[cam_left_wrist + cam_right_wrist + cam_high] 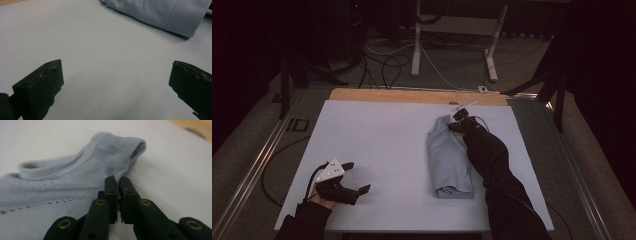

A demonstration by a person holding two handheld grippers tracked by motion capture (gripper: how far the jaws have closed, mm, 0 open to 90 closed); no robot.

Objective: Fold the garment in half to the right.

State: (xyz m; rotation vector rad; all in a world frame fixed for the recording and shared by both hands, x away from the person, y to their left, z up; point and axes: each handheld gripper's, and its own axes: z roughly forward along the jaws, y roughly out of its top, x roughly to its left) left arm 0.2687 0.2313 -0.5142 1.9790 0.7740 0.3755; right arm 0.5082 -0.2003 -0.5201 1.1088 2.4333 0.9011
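1. We see the right tongs (118, 185) clenched on the light-blue shirt (449, 160), pinching its edge just below the collar.
2. Shirt lies folded on the white surface (377, 150), at approx. 3 o'clock from centre.
3. Left tongs (116, 85) released, jaws wide apart, nothing between, hovering at approx. 7 o'clock, well apart from shirt.
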